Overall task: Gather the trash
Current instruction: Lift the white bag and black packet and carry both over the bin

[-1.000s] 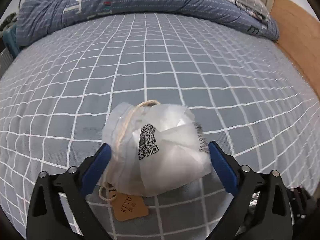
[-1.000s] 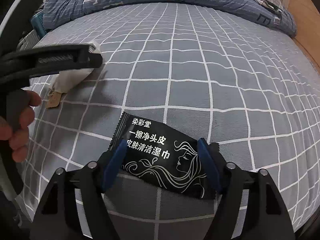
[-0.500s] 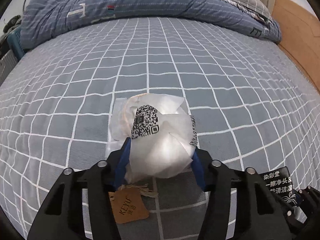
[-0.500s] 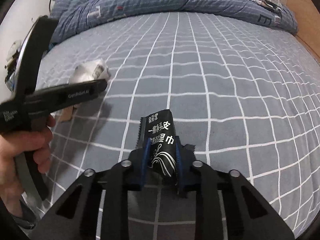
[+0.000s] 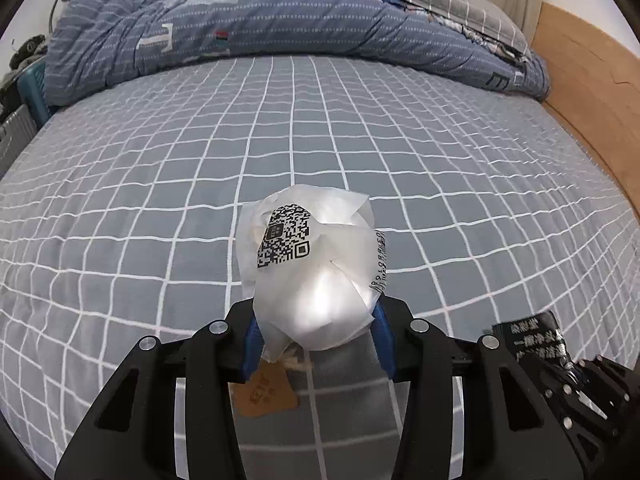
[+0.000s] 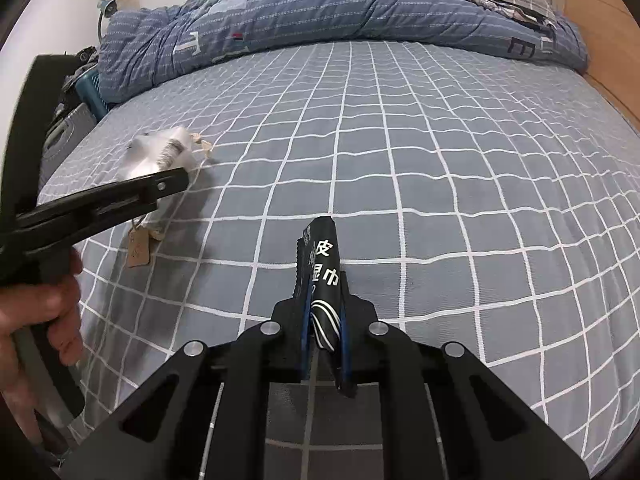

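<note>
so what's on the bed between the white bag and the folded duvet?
Nothing: only bare checked sheet runs from the white bag in the closing left gripper up to the duvet, clearest in the left wrist view.

Both tools are matte black plastic. The left gripper (image 5: 316, 344) has two wide arms with triangle-shaped cut-outs, round silver screws at the joints, and blue pads on the fingers (image 5: 250, 346). The right gripper (image 6: 324, 344) has the same build. The left hand (image 6: 38, 320) is bare; no sleeve is visible.
</note>
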